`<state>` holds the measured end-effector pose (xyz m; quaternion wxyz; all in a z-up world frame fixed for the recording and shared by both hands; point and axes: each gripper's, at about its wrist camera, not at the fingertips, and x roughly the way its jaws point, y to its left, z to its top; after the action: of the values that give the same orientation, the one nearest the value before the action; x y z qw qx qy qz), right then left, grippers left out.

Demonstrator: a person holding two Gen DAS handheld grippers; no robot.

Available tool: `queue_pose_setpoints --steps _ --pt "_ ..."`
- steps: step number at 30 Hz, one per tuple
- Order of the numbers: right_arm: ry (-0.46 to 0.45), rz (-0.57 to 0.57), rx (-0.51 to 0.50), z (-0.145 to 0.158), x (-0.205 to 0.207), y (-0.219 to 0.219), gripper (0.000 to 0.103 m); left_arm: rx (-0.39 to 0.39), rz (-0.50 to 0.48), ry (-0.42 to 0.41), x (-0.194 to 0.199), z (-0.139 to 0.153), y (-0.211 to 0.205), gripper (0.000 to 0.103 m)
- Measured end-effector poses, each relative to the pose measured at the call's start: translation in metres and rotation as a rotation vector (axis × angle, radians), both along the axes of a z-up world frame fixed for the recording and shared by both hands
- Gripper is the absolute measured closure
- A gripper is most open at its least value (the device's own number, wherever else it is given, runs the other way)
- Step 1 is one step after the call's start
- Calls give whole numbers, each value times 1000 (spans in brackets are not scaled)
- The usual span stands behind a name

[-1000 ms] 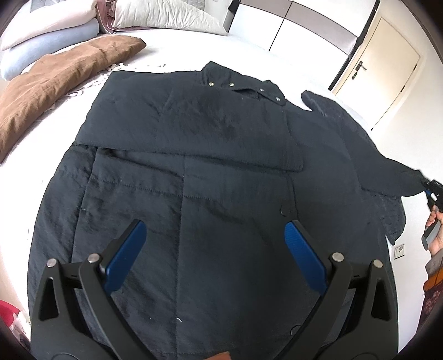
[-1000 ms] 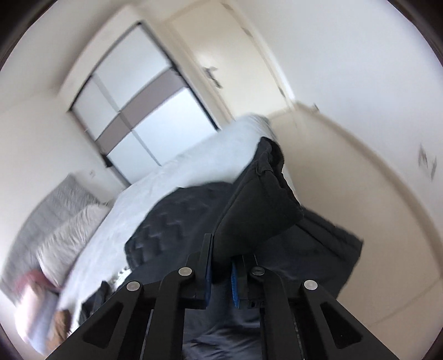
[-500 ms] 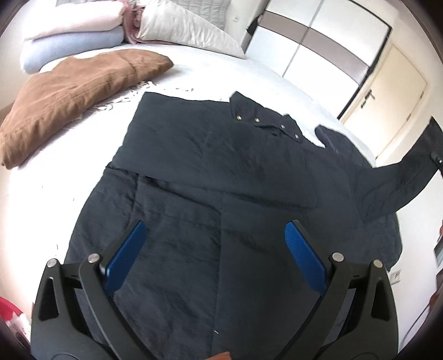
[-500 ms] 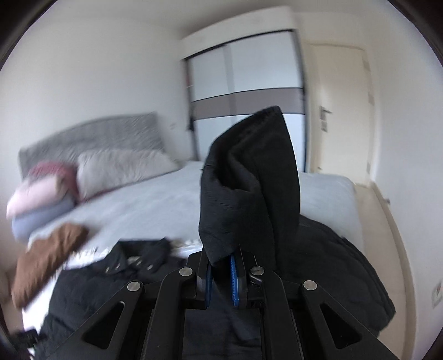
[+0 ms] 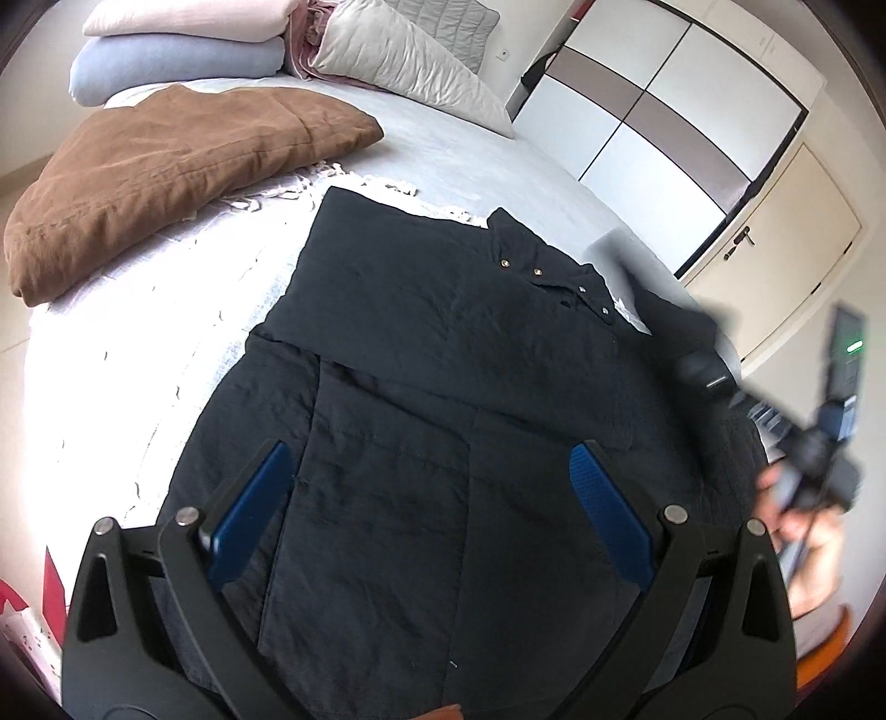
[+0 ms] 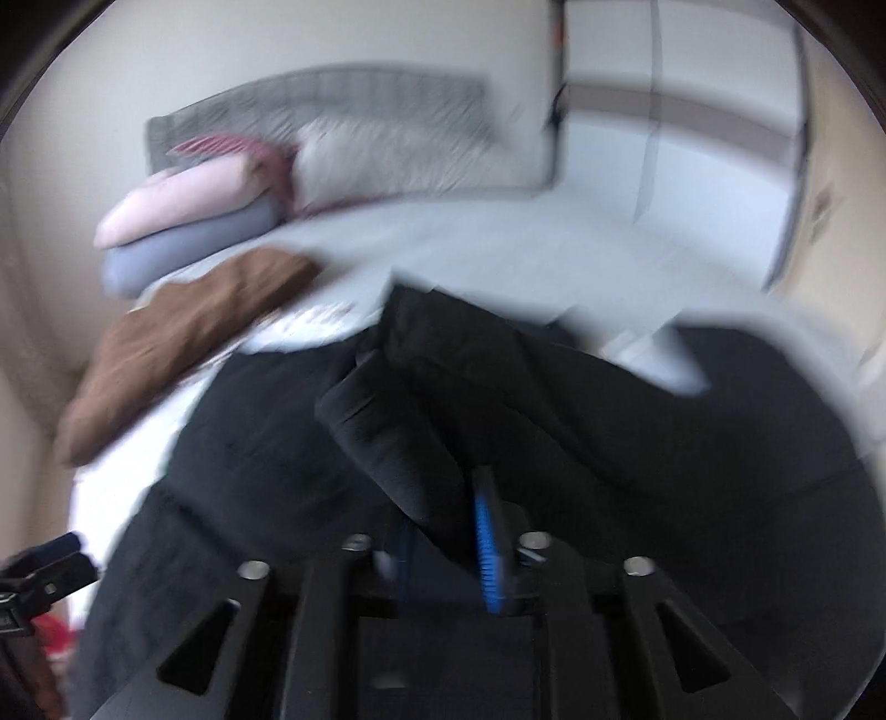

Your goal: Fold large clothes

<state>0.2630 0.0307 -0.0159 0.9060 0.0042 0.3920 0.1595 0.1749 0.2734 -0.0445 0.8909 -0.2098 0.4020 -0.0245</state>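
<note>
A dark navy jacket (image 5: 421, 387) lies spread on the white bed (image 5: 498, 166), collar with snaps (image 5: 554, 271) at the far end, one sleeve folded across the chest. My left gripper (image 5: 429, 451) hovers open over the jacket's lower body, nothing between its blue pads (image 5: 609, 520). My right gripper (image 6: 443, 498) is over the jacket's right side with the other sleeve (image 6: 387, 437) between its jaws, which are opening; the sleeve droops onto the jacket body. From the left wrist view the right gripper (image 5: 819, 443) is a blur in a hand at the right edge.
A brown cushion (image 5: 166, 166) lies at the far left of the bed, with stacked pillows (image 5: 183, 50) by the headboard. A wardrobe (image 5: 664, 111) and a door (image 5: 775, 249) stand beyond the bed. The left gripper (image 6: 44, 565) shows at the right wrist view's left edge.
The right gripper swung the sleeve from beside the bed, up and across over the jacket body, and its jaws have parted. The left gripper drew back a little, staying open.
</note>
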Motion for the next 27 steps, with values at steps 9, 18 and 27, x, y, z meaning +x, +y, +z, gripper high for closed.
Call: queue_pose_setpoints --steps 9,18,27 --pt "142 12 232 -35 -8 -49 52 -4 -25 10 0 0 -5 3" --pt "-14 -309 306 -6 -51 -223 41 29 -227 49 58 1 -80 11" --pt "4 -435 405 -49 -57 -304 41 60 -223 161 144 -70 -139 48"
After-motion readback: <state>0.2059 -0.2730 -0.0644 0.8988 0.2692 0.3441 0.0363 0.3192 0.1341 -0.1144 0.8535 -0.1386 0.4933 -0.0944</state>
